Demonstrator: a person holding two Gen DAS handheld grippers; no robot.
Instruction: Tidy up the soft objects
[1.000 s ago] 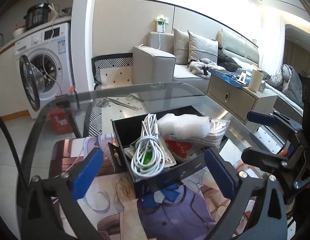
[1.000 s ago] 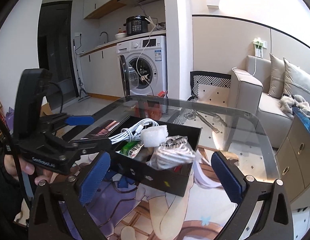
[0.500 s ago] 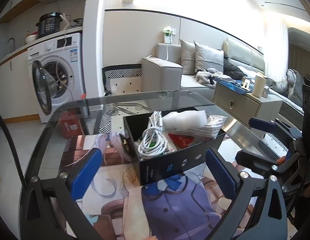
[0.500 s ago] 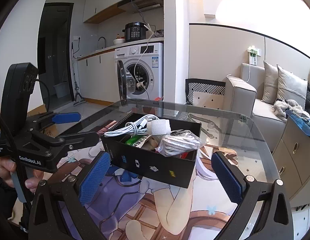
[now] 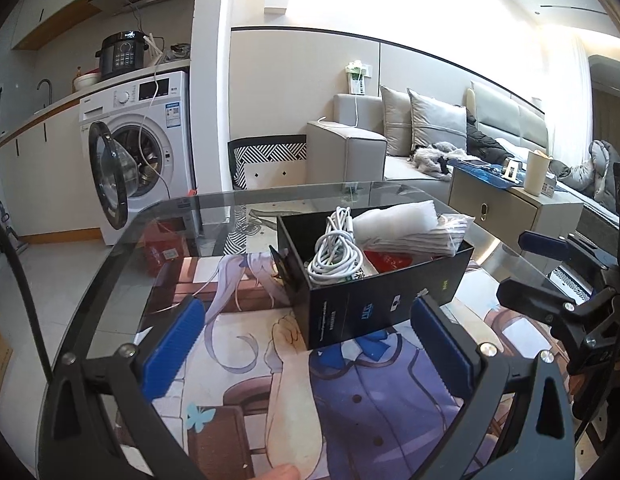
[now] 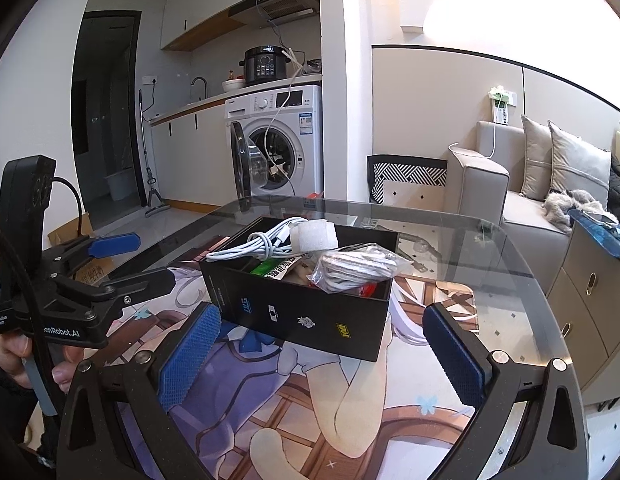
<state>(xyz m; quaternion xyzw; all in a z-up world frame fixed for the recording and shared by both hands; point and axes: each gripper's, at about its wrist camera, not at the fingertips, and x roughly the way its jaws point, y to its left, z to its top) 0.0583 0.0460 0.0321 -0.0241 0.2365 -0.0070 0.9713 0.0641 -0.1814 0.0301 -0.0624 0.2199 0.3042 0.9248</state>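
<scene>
Left wrist: black box (image 5: 374, 300) contents half-hidden, right gripper (image 5: 550, 272) cropped

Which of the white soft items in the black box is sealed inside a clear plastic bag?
The bagged striped bundle at the box's right end; the coiled white cable and foam roll lie bare.

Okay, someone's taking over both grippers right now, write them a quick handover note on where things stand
Left gripper: open, empty, short of the black box.
Right gripper: open, empty, facing the same box from the other side.
The box sits on the printed mat on the glass table. Inside: coiled white cable, white foam piece, clear bag of striped fabric, green and red packets underneath.
Done: soft items are piled in the box.
Left: the contents heap above the rim; they may need settling.
</scene>
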